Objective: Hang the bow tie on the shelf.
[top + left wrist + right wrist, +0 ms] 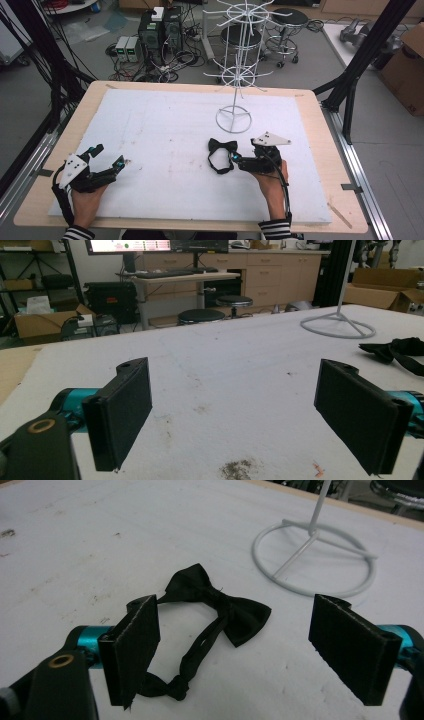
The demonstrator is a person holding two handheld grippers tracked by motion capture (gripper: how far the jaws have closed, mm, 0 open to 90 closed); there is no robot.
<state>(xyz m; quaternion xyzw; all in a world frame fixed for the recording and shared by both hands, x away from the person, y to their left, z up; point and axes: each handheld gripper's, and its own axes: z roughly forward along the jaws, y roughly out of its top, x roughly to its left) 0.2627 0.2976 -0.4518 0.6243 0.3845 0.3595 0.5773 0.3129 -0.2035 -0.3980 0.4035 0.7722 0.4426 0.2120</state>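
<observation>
No legible text, label, brand, number or sign anywhere in these views.

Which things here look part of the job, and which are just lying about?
Likely in play:
- black bow tie
- white wire rack
- right tongs, open around the tie's strap
- left tongs, open

Just lying about:
- stools
- computer towers
- cardboard box

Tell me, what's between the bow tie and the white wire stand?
Nothing. In the right gripper view, just bare white table cover lies between the bow tie and the stand's ring base. They don't touch.
</observation>
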